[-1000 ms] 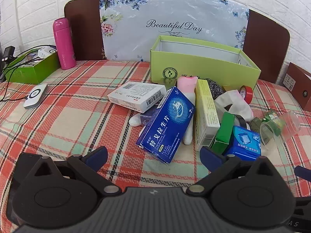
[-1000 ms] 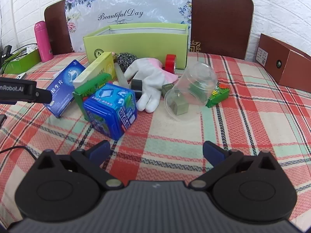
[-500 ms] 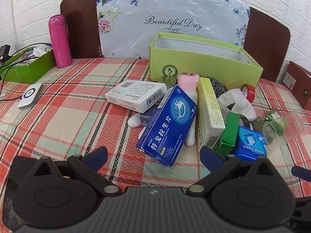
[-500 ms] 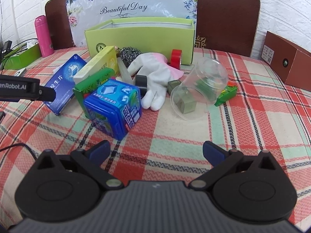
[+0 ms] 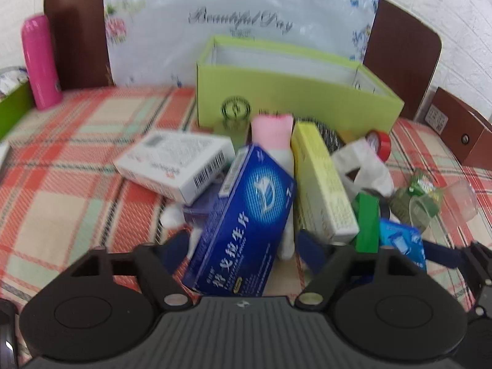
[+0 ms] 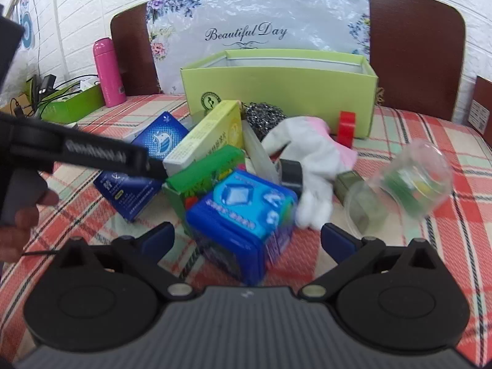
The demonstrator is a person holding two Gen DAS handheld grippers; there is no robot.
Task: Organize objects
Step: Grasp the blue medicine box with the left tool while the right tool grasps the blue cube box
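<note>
Now the left hand-held gripper (image 5: 243, 247) has its jaws either side of the dark blue medicine box (image 5: 243, 230), and they have just been closing; through the blur I cannot tell whether the pads press it yet. That box leans in the heap at the middle of the plaid-covered table (image 5: 70, 190), white carton (image 5: 175, 161) at its ten o'clock, yellow carton (image 5: 323, 184) at its two o'clock. Behind, at twelve o'clock, stands the green open box (image 5: 295, 101). The right hand-held gripper (image 6: 247, 236) is released, spread around a bright blue tin (image 6: 243, 215); a clear cup (image 6: 409, 184) lies on its side at three o'clock.
</note>
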